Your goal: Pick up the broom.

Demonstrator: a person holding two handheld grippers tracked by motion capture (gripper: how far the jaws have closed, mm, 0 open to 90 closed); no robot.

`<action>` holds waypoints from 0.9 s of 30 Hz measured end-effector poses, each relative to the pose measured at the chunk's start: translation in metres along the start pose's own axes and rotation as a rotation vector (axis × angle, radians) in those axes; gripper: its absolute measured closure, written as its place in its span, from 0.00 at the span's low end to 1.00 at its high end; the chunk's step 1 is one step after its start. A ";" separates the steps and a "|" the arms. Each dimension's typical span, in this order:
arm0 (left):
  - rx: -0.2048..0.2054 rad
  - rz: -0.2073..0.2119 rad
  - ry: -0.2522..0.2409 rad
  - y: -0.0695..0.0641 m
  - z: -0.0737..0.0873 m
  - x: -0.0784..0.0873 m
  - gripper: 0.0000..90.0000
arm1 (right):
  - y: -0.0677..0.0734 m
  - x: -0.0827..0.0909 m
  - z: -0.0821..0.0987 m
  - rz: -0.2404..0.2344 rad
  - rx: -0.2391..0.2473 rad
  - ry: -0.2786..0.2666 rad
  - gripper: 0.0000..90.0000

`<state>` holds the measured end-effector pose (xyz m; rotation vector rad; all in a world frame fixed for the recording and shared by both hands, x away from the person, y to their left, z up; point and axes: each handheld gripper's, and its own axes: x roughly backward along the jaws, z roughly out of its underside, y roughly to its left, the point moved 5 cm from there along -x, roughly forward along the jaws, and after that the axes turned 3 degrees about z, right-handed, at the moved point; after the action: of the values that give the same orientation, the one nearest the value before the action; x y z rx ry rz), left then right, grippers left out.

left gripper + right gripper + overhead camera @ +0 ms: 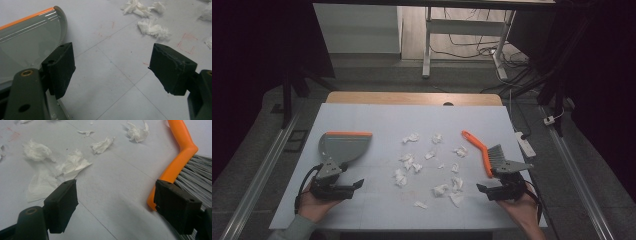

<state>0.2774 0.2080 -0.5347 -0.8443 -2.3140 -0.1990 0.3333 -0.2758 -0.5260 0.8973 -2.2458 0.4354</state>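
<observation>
From above, your left gripper (353,186) rests near the table's (362,115) front left, just in front of the grey dustpan (343,146) with its orange edge; its jaws stand wide apart with nothing between them. Your left gripper view adds what the high view cannot: the dustpan's translucent ribbed floor and curved rim close behind the left jaw, plus faint red pen marks (186,43) on the white surface. That view cuts the dustpan off at its left edge.

The torn tissue scraps (413,162) lie scattered across the middle of the table, between the dustpan and the brush, well apart from both grippers' jaws. Up close they look crumpled, white and ragged, some flattened, some bunched.

Your right gripper (484,191) sits at the front right, jaws equally wide and holding nothing. The hand brush (488,155) lies just beyond it, orange handle pointing away, grey bristles towards you. In your right gripper view the right jaw covers part of the handle and bristles, so you cannot tell whether it touches them. The brush's far handle end runs out of that view.
</observation>
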 end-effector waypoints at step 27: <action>-0.006 -0.007 -0.011 -0.001 -0.001 0.000 0.24 | 0.005 0.000 -0.007 -0.010 -0.007 0.003 0.22</action>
<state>0.2777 0.2069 -0.5337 -0.8421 -2.3279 -0.2057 0.3328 -0.2688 -0.5216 0.9028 -2.2382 0.4239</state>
